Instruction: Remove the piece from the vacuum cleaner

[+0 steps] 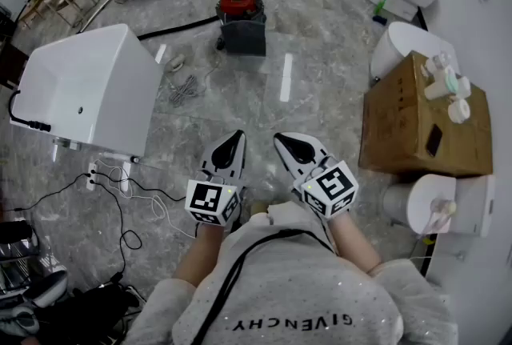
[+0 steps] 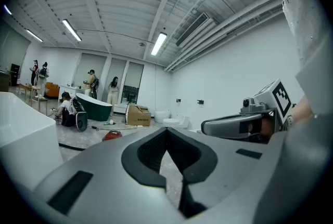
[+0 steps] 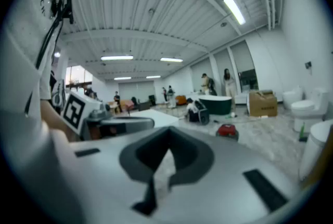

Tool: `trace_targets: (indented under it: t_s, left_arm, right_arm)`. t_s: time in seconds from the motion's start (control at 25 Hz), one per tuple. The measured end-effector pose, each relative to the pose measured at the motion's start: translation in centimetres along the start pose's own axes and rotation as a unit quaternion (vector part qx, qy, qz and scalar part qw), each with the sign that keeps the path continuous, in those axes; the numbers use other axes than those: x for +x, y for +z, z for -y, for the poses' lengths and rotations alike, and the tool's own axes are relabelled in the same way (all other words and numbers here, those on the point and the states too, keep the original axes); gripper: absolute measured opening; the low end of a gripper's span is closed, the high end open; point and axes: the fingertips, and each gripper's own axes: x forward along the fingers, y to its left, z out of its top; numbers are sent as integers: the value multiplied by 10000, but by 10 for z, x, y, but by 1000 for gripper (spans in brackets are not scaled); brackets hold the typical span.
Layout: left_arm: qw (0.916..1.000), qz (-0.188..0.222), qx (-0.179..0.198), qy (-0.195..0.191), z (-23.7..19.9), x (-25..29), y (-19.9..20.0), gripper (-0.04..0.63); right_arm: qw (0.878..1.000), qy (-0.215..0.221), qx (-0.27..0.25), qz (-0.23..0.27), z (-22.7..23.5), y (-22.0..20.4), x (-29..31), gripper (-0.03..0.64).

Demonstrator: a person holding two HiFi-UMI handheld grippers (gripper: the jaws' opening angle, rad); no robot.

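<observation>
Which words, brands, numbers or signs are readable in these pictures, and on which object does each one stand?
"GIVENCHY": on the person's white shirt, seen upside down in the head view.
Marker cubes: only black-and-white square patterns, no words.
Cardboard box: no print readable.

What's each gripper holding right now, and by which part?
Nothing is held. The left gripper and the right gripper are both shut and empty. The vacuum cleaner stands apart on the floor ahead.
</observation>
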Motion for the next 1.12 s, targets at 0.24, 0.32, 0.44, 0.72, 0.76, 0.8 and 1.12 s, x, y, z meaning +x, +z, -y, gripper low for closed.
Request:
trace_targets:
  t_s: [0.24, 0.32, 0.44, 0.72, 0.76, 0.8, 1.12]
  left_arm:
    - [9999, 81, -86, 37, 17, 8, 4, 23]
    - [9999, 53, -102, 50, 23, 12, 1, 23]
    - [9998, -28, -152, 130, 26, 14, -7, 23]
    - [9996, -11, -31, 280, 27, 11, -11, 23]
    - [9996, 11, -13, 291, 28, 10, -10, 23]
    - [9995, 23, 3, 301, 29, 9, -11, 23]
    - [9983, 17, -109, 565, 22, -1, -19, 23]
  right_arm:
    - [9994, 265, -176, -114, -4, 8, -5, 14]
    - [9994, 314, -120, -112, -3, 8, -10, 14]
    - [9994, 325, 39, -78, 3, 4, -18, 14]
    - [9995, 279, 144, -47, 12, -4, -27, 14]
    - [9995, 292, 126, -50, 12, -5, -28, 14]
    - [9995, 303, 110, -56, 11, -6, -27, 14]
    - [9990, 365, 164, -181, 12, -16, -28, 14]
